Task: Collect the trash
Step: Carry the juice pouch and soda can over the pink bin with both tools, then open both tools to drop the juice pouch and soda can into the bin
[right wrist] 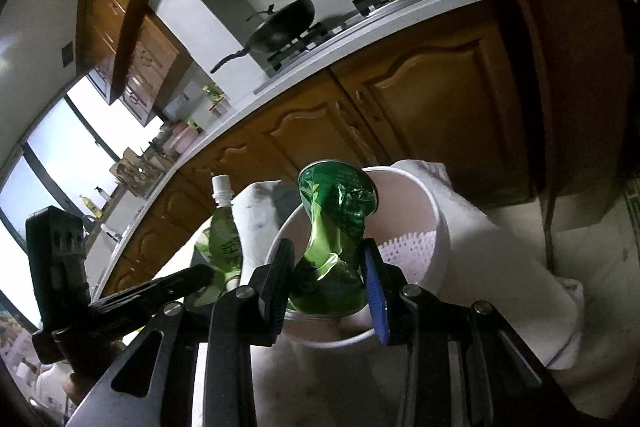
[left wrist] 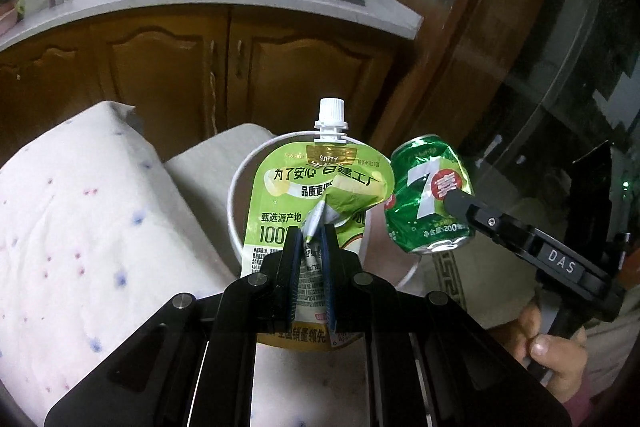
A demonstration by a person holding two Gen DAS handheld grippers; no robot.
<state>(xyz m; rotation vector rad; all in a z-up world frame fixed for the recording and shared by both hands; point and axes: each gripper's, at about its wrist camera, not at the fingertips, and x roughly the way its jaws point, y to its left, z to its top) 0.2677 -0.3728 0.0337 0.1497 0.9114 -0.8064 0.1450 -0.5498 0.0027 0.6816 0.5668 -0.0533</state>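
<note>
left gripper (left wrist: 310, 239) clenching green spouted drink pouch (left wrist: 316, 187) | right gripper (right wrist: 326, 259) gripping crushed green soda can (right wrist: 334, 223) | both hovering over white round bin (right wrist: 436, 223) | advice: centring before releasing

The pouch (left wrist: 316, 183) is glossy crinkled green film with a white plastic cap; the crushed can (left wrist: 428, 203) is shiny dented green metal; the bin (right wrist: 432, 227) is smooth white plastic; the cloth (left wrist: 80, 195) looks soft, matt, speckled; the cabinet doors (left wrist: 168, 67) are varnished wood.
</note>
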